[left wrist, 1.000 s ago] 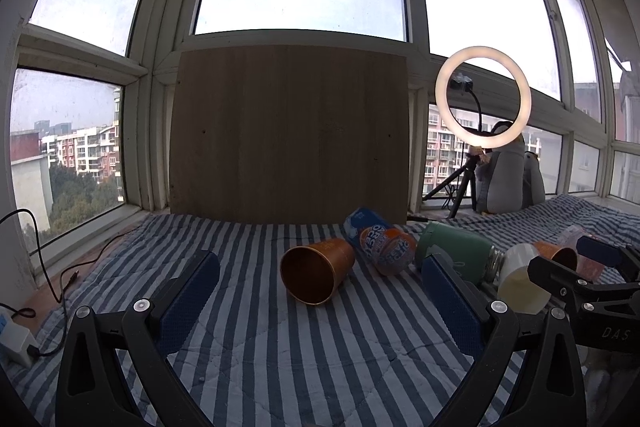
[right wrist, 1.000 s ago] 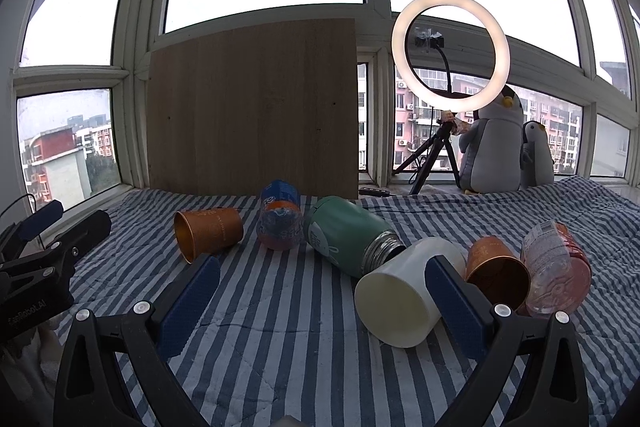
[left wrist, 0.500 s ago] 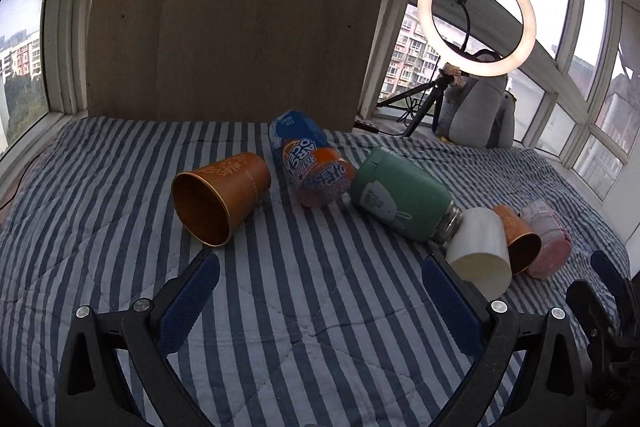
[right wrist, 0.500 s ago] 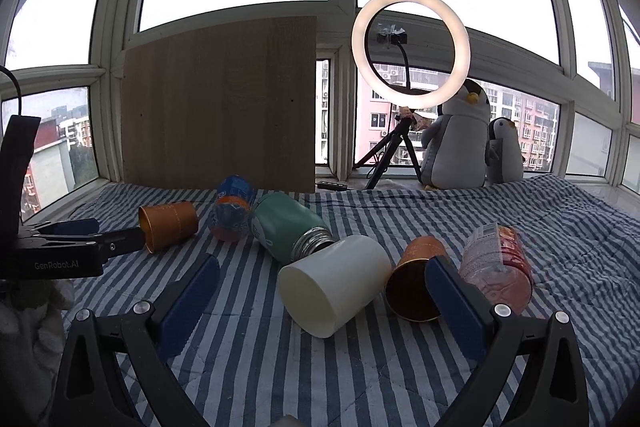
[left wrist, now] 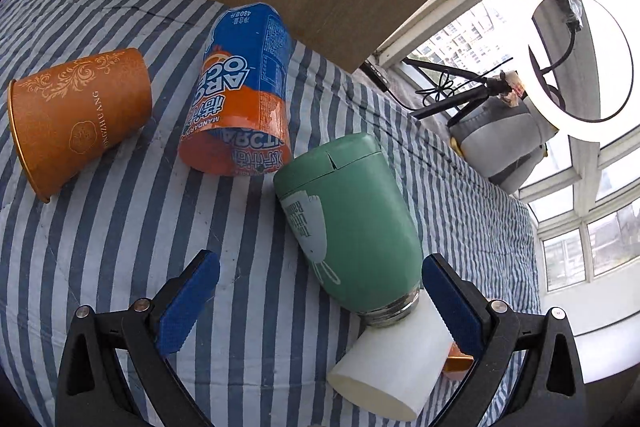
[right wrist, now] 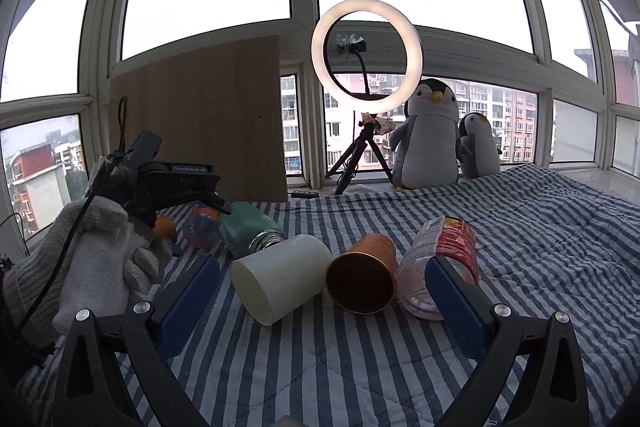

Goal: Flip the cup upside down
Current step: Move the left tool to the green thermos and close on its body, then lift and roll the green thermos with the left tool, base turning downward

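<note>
Several cups lie on their sides on a striped blanket [left wrist: 120, 227]. In the left wrist view my left gripper [left wrist: 320, 301] is open and empty, above a green steel bottle [left wrist: 348, 223]; its mouth touches a white cup [left wrist: 388, 367]. An orange paper cup [left wrist: 80, 115] lies at the left, beside a blue-and-orange cut bottle cup [left wrist: 244, 95]. In the right wrist view my right gripper [right wrist: 322, 301] is open and empty, just before the white cup [right wrist: 280, 275], a copper cup [right wrist: 362, 277] and a clear pink cup [right wrist: 440, 263]. The left gripper [right wrist: 180, 183] hovers over the green bottle [right wrist: 248, 233].
A wooden board [right wrist: 200, 119] leans against the window at the back. A ring light on a tripod [right wrist: 366, 67] and two plush penguins [right wrist: 428, 135] stand on the sill. The blanket [right wrist: 540, 227] stretches right behind the cups. A gloved hand [right wrist: 96, 259] holds the left gripper.
My left gripper moved forward and right, tilting down over the green bottle and white cup. My right gripper shifted right, closer to the white and copper cups. No cup has moved.
</note>
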Demonstrator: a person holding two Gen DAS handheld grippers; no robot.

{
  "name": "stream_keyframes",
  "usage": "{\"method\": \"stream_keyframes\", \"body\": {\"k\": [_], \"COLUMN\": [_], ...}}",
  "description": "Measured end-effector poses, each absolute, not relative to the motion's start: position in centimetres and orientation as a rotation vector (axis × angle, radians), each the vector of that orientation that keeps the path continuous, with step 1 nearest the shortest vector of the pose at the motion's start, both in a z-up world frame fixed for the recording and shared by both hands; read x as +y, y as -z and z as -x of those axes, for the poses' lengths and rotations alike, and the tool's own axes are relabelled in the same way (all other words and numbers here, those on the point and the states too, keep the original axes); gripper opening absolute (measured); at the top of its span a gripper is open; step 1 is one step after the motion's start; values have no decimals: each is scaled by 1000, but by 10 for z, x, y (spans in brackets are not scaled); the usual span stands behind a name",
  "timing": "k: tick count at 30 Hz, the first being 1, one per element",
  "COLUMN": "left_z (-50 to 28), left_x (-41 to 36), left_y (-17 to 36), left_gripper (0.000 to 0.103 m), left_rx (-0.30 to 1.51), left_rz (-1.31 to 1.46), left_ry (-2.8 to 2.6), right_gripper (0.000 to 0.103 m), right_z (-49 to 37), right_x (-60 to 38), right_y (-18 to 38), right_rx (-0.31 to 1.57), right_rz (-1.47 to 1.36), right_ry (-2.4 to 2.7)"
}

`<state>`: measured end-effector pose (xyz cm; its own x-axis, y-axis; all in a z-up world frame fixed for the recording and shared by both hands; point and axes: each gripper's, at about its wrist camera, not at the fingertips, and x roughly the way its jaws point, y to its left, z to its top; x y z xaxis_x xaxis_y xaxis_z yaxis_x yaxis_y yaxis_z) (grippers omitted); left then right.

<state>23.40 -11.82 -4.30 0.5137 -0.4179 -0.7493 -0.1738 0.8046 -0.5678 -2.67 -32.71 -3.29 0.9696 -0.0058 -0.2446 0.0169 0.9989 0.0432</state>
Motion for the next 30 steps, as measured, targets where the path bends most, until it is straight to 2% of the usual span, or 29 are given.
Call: {"method": "stream_keyframes", "body": {"k": [22, 27, 30], "left_z": [-310, -318, -318], "left_x": [-169, -172, -171], "left_y": [81, 83, 79], "left_gripper": [103, 103, 93], "left_rx": [1196, 1185, 1161], "left_rz": [746, 725, 702], "left_ry": [164, 183, 239], "right_gripper": [101, 101, 101], "right_z": [38, 40, 40], "right_x": [-355, -362, -363], "right_y": [34, 34, 34], "right_rx": [170, 157, 154], "right_rz": [-75, -101, -109], "right_ry": [1, 18, 25]}}
